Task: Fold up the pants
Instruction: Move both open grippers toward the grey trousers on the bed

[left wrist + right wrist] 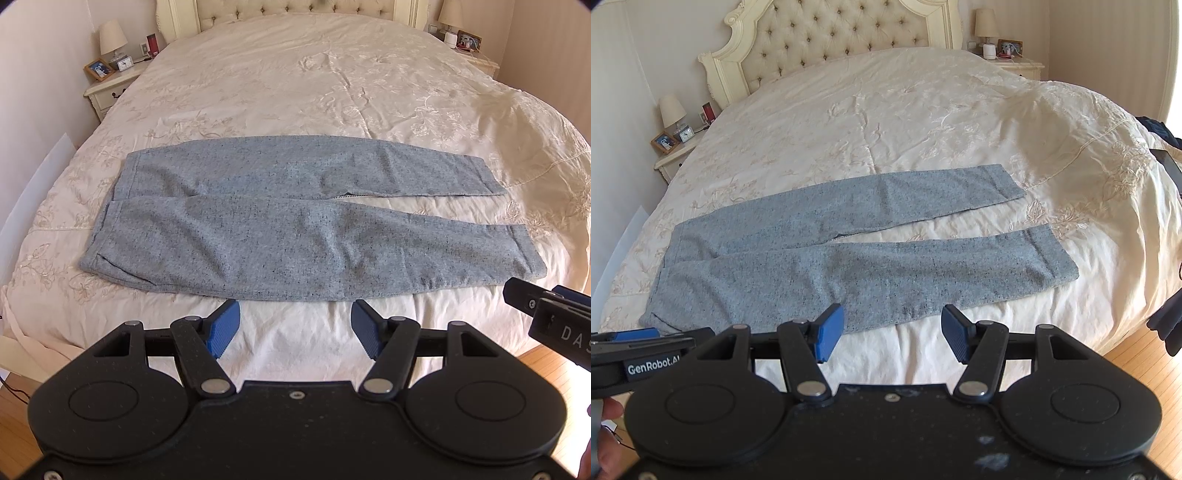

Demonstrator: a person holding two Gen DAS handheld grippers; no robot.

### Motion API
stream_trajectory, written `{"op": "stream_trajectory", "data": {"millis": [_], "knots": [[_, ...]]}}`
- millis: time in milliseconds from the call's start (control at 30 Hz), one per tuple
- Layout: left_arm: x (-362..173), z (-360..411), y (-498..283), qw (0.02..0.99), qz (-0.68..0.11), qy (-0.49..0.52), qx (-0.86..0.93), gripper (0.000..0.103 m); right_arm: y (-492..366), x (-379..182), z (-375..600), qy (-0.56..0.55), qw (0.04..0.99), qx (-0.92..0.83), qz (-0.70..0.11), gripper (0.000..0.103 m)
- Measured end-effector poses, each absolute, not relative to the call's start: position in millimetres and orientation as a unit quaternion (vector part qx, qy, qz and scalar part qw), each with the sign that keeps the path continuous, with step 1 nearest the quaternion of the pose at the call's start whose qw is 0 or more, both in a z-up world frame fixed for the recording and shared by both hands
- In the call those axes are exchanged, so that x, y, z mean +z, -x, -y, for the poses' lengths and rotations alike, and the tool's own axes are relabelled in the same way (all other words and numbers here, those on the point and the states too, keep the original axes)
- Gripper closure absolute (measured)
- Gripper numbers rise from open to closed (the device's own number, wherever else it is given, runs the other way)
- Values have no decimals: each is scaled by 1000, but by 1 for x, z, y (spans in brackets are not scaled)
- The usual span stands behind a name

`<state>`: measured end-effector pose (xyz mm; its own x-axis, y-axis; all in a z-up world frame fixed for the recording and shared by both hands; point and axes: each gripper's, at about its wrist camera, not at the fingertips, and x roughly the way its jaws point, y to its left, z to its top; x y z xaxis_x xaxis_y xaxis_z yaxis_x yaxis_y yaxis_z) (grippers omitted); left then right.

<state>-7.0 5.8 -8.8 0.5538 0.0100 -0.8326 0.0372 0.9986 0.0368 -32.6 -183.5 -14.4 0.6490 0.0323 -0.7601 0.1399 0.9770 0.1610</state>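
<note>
Grey-blue flecked pants (280,221) lie flat across the cream bedspread (332,85), waistband at the left, both leg hems at the right, legs slightly apart. My left gripper (295,321) hangs open just short of the near leg's edge, nothing between its blue pads (225,326). In the right wrist view the same pants (849,266) run from lower left to upper right. My right gripper (892,328) is open over the near edge of the lower leg, holding nothing. The left gripper's side shows at that view's left edge.
A tufted headboard (842,33) stands at the far end. Nightstands with lamps and photo frames flank the bed (110,74) (1015,62). Dark clothes (1167,317) hang at the right. Wooden floor (1137,362) shows by the bed's foot. The right gripper's tip (546,314) enters at the right.
</note>
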Motion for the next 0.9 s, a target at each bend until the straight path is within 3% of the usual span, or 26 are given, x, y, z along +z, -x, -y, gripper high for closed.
{"op": "stream_trajectory", "data": {"millis": [900], "knots": [[-17, -18, -2, 873, -487, -22, -1, 35, 27, -18, 179, -99, 898, -20, -428, 41]]}}
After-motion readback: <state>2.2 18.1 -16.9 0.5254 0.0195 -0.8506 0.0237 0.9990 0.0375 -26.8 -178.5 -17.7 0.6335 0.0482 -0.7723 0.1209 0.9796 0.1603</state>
